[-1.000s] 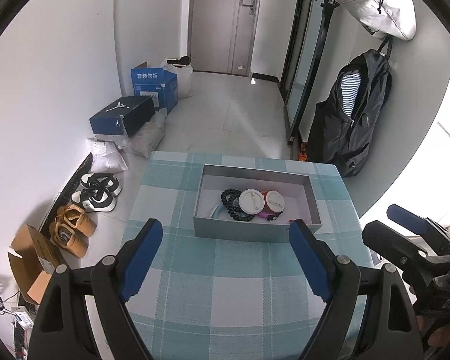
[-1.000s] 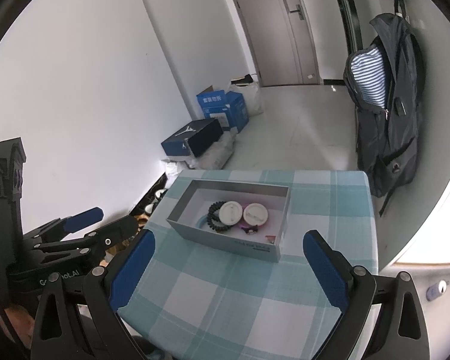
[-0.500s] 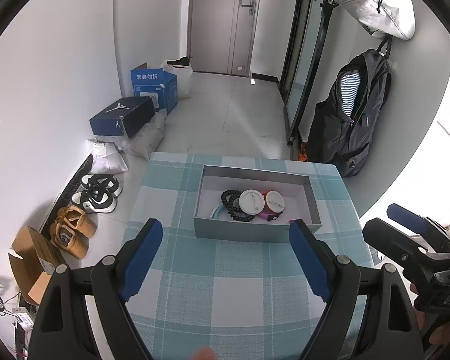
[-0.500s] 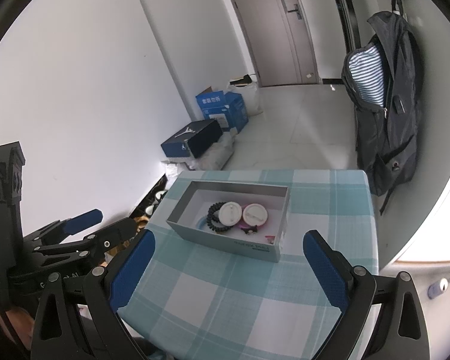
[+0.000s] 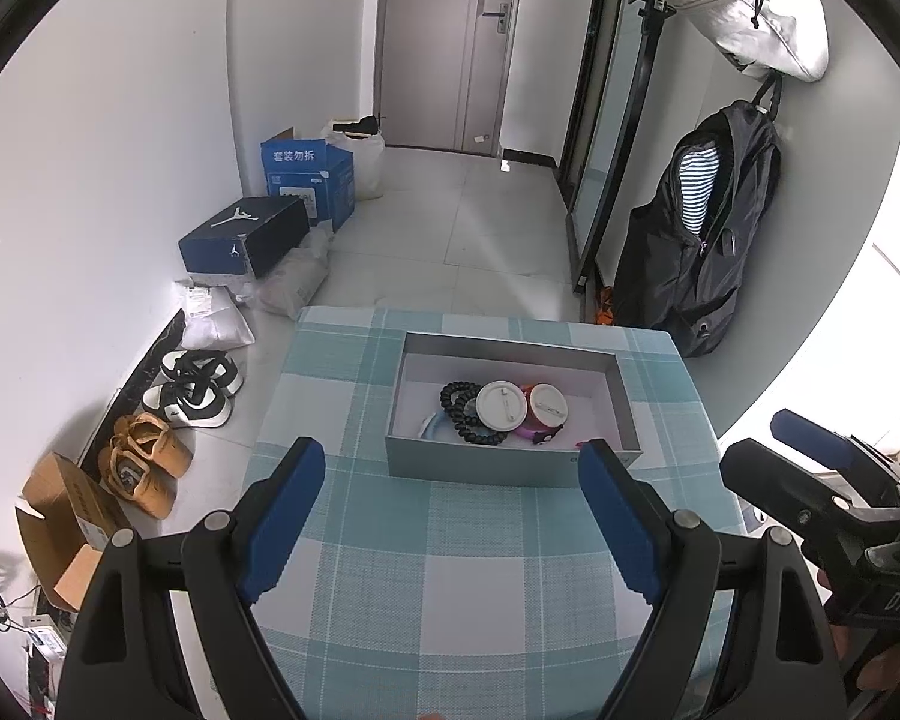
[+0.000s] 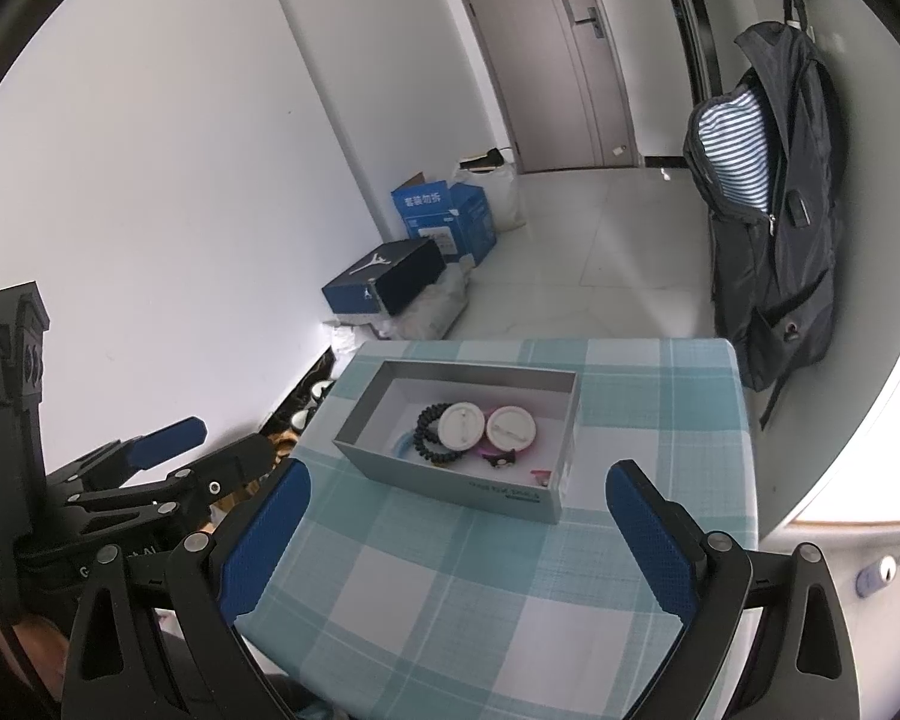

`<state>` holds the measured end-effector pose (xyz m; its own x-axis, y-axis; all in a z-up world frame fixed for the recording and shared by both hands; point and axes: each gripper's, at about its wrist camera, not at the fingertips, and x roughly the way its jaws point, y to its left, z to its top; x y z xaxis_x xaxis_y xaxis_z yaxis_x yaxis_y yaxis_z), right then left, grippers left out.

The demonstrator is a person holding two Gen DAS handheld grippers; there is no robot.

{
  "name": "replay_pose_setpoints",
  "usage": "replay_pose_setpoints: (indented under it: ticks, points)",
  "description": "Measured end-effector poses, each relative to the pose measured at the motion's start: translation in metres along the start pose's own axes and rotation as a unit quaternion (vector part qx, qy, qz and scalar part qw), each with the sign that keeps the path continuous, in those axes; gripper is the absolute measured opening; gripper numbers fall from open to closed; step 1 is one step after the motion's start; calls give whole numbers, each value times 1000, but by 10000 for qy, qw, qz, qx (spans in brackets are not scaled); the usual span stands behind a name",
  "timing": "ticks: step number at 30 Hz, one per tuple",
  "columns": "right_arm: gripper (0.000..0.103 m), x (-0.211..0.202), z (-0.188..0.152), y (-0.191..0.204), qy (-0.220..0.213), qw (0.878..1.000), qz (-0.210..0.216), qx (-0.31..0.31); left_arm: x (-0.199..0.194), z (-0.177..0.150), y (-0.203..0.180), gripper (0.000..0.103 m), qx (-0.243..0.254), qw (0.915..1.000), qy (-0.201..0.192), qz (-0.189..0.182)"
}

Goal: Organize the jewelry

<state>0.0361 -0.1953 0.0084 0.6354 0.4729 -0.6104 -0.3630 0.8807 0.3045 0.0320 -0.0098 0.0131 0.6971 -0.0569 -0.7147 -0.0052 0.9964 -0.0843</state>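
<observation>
Hovering wide open and empty, both the left gripper [image 5: 450,516] and right gripper [image 6: 459,525] should probably approach the grey box [image 5: 513,471] at the table's far edge slowly, targeting the beaded bracelet [image 5: 459,411].

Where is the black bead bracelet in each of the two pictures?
Left wrist view: the black bead bracelet lies in the grey box, just right of centre, left of the two white round badges.
Right wrist view: the bracelet is near the middle, again left of the badges.
Shared landmark: the black backpack on the wall.
</observation>
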Motion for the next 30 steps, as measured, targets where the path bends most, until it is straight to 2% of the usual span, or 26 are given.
replay_pose_setpoints:
  ticks: [26,30]
  points:
    - [100,2,0,-1,33,10000,-77,41,-4,1,-1,84,0,9999,-14,-132]
    - [100,2,-1,-1,16,9999,-121,34,-7,0,-3,84,74,9998,-162,-85]
